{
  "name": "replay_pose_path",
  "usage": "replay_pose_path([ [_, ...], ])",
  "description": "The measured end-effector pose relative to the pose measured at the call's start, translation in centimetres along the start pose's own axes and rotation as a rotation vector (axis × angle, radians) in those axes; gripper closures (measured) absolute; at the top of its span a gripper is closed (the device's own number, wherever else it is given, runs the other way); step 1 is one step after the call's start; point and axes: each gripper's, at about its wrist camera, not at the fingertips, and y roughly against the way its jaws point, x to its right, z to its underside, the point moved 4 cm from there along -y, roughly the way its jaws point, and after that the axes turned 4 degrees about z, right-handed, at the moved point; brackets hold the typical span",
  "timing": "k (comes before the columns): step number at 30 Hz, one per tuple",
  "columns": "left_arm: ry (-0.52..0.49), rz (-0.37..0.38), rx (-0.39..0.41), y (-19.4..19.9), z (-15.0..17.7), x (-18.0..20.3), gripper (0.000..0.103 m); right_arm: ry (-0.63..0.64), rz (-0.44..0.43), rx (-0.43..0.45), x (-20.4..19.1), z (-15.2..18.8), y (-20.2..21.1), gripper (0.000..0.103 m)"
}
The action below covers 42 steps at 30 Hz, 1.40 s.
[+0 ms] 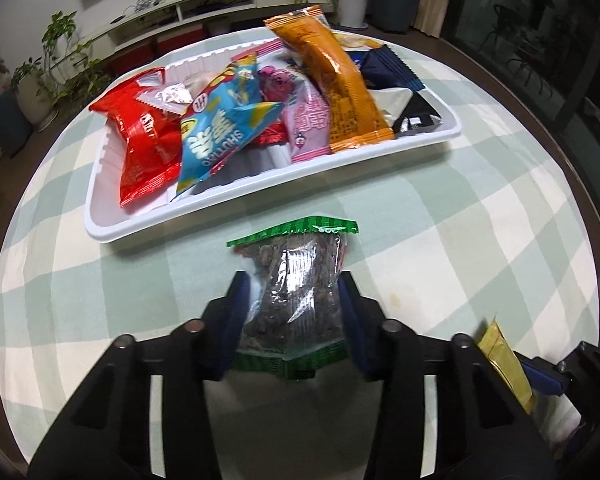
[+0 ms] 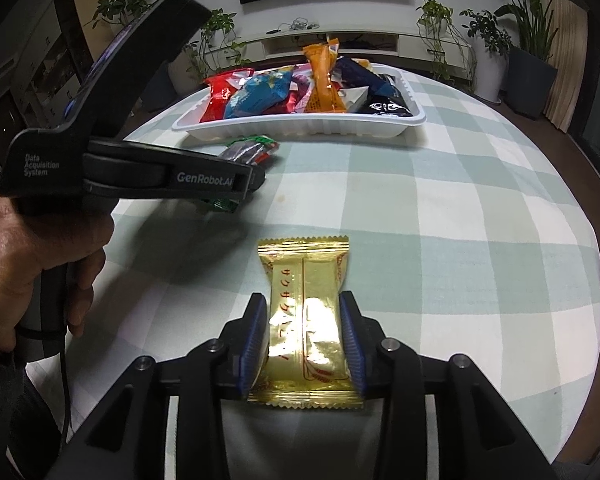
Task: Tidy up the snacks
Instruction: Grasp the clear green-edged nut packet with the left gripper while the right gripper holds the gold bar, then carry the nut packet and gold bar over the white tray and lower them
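Note:
A clear packet of dark snack with green sealed ends (image 1: 292, 248) sits between the blue pads of my left gripper (image 1: 294, 280), which is shut on it; the packet is pinched at its waist just above the checked cloth, in front of the white tray (image 1: 260, 196). The same green packet (image 2: 252, 148) shows in the right wrist view beside the tray (image 2: 300, 128). My right gripper (image 2: 302, 298) is shut on a gold foil packet (image 2: 304, 272), a pad against each long side. The gold packet (image 1: 504, 356) shows tilted at the lower right of the left wrist view.
The tray holds several packets, among them red (image 1: 148, 148), blue (image 1: 220, 132), pink (image 1: 308, 120), orange (image 1: 340, 80) and dark ones. A person's hand (image 2: 40, 264) grips the left tool's handle. The round table's dark edge (image 1: 560, 140) curves to the right. Potted plants and a low cabinet stand beyond.

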Motion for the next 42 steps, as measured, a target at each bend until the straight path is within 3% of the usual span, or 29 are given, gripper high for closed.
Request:
replay_pose_path([
  [5,-0.008,0.013,0.007,0.4,0.4,-0.1,0.074,0.019,0.009,0.007,-0.4,0.1,-0.1,0.059],
  [21,0.075,0.102,0.111,5.6,5.3,-2.3,0.076,0.053,0.052,0.006,-0.8,0.1,-0.2,0.059],
  [26,0.099,0.113,0.152,7.8,6.9,-2.8,0.076,0.071,0.056,-0.007,-1.3,0.2,-0.1,0.07],
  [32,0.123,0.129,0.202,11.5,9.0,-2.5,0.076,0.023,0.009,0.005,-1.1,-0.1,0.8,0.07],
  [42,0.165,0.14,0.268,14.5,8.3,-4.2,0.076,-0.095,-0.027,0.068,2.1,-2.8,3.7,0.07],
])
